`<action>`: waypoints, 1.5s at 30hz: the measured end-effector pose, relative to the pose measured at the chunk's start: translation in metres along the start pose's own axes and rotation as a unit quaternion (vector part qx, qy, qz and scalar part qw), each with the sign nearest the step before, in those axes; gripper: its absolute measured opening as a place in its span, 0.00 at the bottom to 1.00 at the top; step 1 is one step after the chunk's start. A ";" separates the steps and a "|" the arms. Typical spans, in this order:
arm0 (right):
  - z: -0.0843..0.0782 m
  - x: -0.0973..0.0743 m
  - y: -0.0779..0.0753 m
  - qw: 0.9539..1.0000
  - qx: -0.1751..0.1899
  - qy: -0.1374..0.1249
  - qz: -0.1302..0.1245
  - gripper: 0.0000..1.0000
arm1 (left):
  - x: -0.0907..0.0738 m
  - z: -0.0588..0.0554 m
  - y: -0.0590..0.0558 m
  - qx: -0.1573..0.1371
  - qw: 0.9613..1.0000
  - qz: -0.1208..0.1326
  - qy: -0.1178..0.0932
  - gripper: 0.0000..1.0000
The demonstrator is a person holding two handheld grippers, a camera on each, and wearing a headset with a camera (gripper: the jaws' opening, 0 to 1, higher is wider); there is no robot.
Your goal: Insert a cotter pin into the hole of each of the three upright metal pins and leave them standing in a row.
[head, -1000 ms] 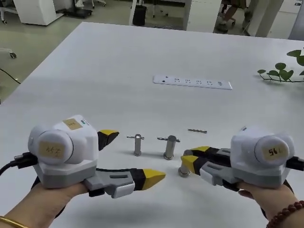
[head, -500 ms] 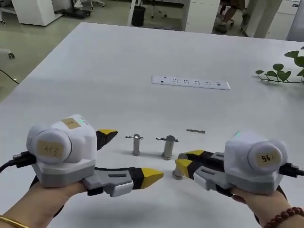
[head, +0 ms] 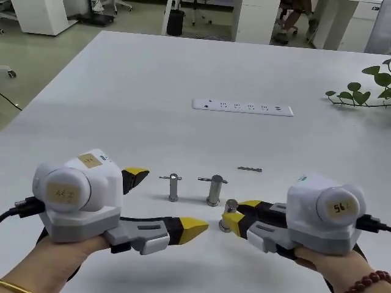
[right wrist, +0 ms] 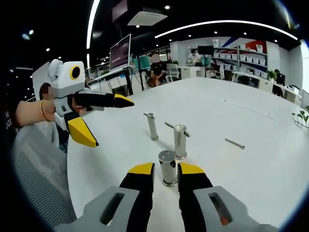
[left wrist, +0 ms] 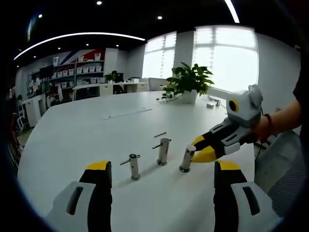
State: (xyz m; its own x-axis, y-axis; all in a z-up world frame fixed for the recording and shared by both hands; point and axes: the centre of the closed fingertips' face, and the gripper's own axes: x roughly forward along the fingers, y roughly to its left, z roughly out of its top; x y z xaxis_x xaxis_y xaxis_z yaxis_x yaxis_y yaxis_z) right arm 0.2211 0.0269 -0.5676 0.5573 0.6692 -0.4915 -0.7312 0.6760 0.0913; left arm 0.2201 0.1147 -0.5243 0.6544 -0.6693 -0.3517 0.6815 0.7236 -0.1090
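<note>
Three upright metal pins stand near the table's front. The left pin (head: 173, 186) and the middle pin (head: 214, 190) each carry a cotter pin through the top. The third pin (head: 230, 208) is bare, and my right gripper (head: 236, 214) is shut on it low down; in the right gripper view this pin (right wrist: 168, 166) stands between the narrow jaws. A loose cotter pin (head: 250, 169) lies flat beyond the row. My left gripper (head: 166, 202) is open wide and holds nothing, just left of the pins (left wrist: 133, 166).
A white power strip (head: 242, 107) lies across the middle of the white table (head: 122, 97). A potted plant (head: 360, 93) trails at the far right edge. Office desks, chairs and people are in the room beyond the table.
My right gripper has shifted the bare pin away from me, closer to the middle pin and the row. The left gripper and the other two pins have stayed put.
</note>
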 end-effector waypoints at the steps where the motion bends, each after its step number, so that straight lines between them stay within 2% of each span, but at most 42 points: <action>1: 0.000 0.000 0.000 1.000 0.000 0.000 0.000 0.16 | 0.000 0.000 0.000 0.000 1.000 0.000 0.000 0.86; 7: 0.009 -0.007 -0.003 1.000 0.002 -0.004 0.011 0.19 | 0.001 -0.001 -0.002 0.001 1.000 -0.001 0.002 0.86; 10: 0.014 -0.010 -0.008 0.999 0.025 -0.003 0.020 0.19 | 0.001 0.000 -0.002 0.000 1.000 -0.001 0.001 0.86; 18: 0.032 -0.019 -0.019 0.999 0.024 -0.002 0.032 0.20 | 0.000 0.000 -0.002 0.000 1.000 0.000 0.001 0.86; 20: 0.035 -0.020 -0.020 0.999 0.015 0.004 0.037 0.20 | 0.000 0.000 -0.002 0.000 1.000 0.000 0.001 0.86; 21: 0.035 -0.021 -0.020 0.999 0.010 0.013 0.049 0.19 | 0.001 0.000 -0.002 0.001 1.000 0.000 0.002 0.86; 23: 0.036 -0.020 -0.023 0.999 0.012 0.021 0.046 0.18 | 0.001 -0.001 -0.002 0.002 1.000 0.000 0.003 0.86; 30: 0.043 -0.018 -0.041 0.997 -0.035 0.053 0.042 0.18 | -0.001 0.001 0.002 0.002 1.000 0.006 -0.002 0.86; 35: 0.045 -0.014 -0.052 0.995 -0.048 0.075 0.040 0.19 | -0.001 0.000 0.002 0.003 1.000 0.005 0.000 0.86; 38: 0.042 -0.011 -0.061 0.992 -0.072 0.095 0.036 0.19 | -0.001 0.000 0.002 0.003 1.000 0.005 0.001 0.86; 42: 0.041 -0.005 -0.070 0.990 -0.085 0.108 0.033 0.17 | 0.000 -0.001 0.002 0.003 1.000 0.004 0.001 0.86; 45: 0.035 0.001 -0.077 0.987 -0.099 0.127 0.028 0.17 | 0.000 -0.002 0.002 0.005 1.000 0.003 0.004 0.86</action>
State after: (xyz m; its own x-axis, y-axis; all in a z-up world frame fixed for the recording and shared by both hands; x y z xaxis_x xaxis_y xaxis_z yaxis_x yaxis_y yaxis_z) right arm 0.2920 -0.0137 -0.5445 0.4157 0.5878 -0.6940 -0.8344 0.5502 -0.0339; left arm 0.2209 0.1164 -0.5267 0.6561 -0.6628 -0.3608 0.6805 0.7263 -0.0969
